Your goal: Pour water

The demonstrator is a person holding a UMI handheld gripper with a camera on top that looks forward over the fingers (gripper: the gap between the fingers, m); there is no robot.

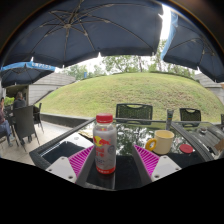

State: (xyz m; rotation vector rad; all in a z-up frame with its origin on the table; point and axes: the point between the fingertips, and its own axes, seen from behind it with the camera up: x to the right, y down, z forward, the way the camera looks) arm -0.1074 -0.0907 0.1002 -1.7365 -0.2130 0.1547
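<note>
A clear plastic bottle (105,145) with a red cap and a red and white label stands upright on the dark glass table (60,145). It stands between my two fingers with a gap at each side. My gripper (112,162) is open, its magenta pads (80,160) to the left and right of the bottle's lower half. A yellow mug (162,142) stands on the table ahead and to the right of the fingers, its handle facing left.
A small red object (186,149) lies right of the mug. Dark chairs (134,112) stand beyond the table's far side, and more chairs (22,122) to the left. Large dark umbrellas (90,30) hang overhead. A grassy mound (120,90) lies behind.
</note>
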